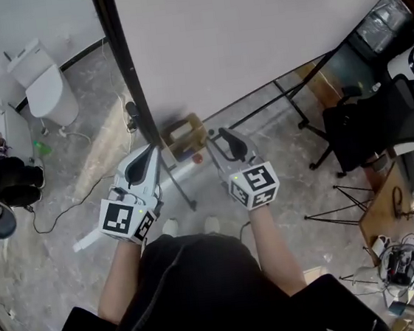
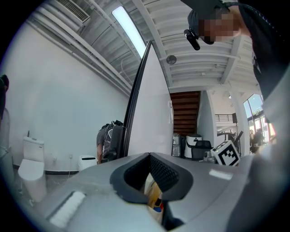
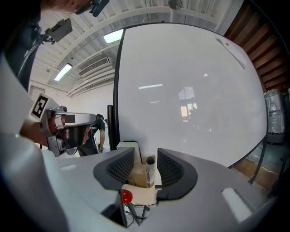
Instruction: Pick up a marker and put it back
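Head view: left gripper (image 1: pixel 149 159) and right gripper (image 1: pixel 221 139) at frame centre, either side of wooden holder (image 1: pixel 183 135) below whiteboard (image 1: pixel 251 30); marker not discernible here. Left gripper view: jaws closed tip to tip, nothing gripped. Right gripper view: jaws wide; marker (image 3: pixel 150 173) upright in holder, between the pads, nearer the right-hand one, untouched; white barrel, black cap.

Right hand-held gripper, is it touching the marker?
Apart. Right gripper view: the right hand-held gripper stands open, a gap either side of the marker.
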Tool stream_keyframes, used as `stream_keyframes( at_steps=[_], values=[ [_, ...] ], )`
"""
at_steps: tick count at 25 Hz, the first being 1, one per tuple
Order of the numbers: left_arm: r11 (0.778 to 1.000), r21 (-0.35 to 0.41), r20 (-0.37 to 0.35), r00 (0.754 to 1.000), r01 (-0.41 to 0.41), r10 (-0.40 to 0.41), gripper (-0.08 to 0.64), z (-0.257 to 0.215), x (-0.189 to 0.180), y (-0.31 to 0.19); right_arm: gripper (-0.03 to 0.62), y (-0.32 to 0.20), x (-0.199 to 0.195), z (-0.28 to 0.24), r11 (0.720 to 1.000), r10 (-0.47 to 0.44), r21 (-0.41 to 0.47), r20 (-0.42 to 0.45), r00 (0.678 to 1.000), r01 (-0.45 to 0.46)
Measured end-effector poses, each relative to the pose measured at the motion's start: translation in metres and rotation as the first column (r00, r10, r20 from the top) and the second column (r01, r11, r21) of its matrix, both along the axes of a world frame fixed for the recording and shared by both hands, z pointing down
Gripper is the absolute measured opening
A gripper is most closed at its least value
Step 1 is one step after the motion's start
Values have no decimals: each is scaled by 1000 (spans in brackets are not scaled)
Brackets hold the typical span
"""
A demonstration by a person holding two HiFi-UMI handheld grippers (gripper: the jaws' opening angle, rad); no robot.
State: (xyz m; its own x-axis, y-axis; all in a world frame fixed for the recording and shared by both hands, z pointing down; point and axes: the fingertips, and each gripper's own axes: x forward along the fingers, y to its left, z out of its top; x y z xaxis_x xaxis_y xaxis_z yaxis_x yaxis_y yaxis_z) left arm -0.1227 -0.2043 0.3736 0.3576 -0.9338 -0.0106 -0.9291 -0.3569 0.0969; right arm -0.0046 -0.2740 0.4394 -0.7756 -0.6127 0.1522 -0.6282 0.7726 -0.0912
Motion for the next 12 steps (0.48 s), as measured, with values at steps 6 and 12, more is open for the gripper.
stream_keyframes(
  at_steps=[6, 12],
  values=[
    [999, -6, 10, 999, 47, -47, 6, 2, -5, 0, 167, -8, -8, 14, 999, -45, -12, -28, 999, 44],
    [996, -8, 15, 996, 88, -87, 6, -1, -8, 2, 167, -12, -12, 25, 997, -79, -29, -47, 996, 78]
  ],
)
